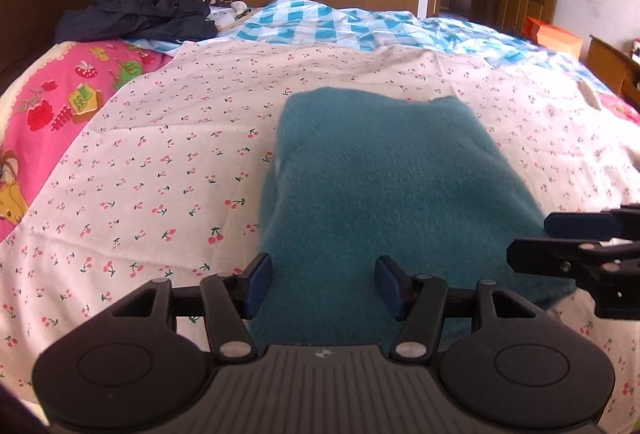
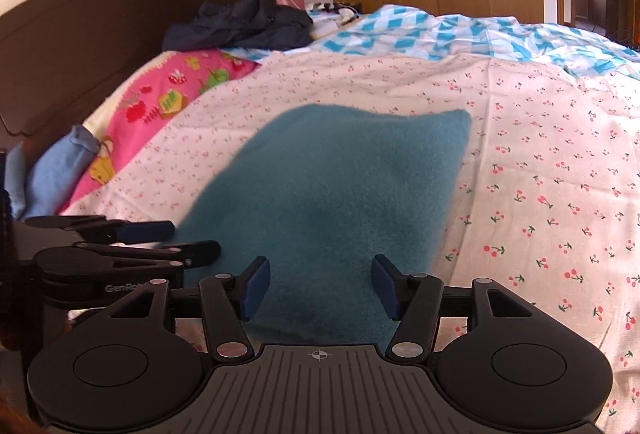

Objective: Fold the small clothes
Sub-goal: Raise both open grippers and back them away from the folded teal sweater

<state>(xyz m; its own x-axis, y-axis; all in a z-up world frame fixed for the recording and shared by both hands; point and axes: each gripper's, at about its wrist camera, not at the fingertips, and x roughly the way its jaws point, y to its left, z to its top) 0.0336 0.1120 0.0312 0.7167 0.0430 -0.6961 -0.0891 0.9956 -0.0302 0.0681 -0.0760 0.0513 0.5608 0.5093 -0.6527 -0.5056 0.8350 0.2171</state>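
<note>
We hold the left gripper and right gripper side by side at the near edge of the teal garment lying on the cherry-print sheet, fingers spread and pinching nothing; next, pinch both near corners evenly.

- left wrist view: looks forward and down, close over the teal cloth; headboard far left
- right wrist view: alongside, same facing; both share the cloth and cherry-print sheet
</note>
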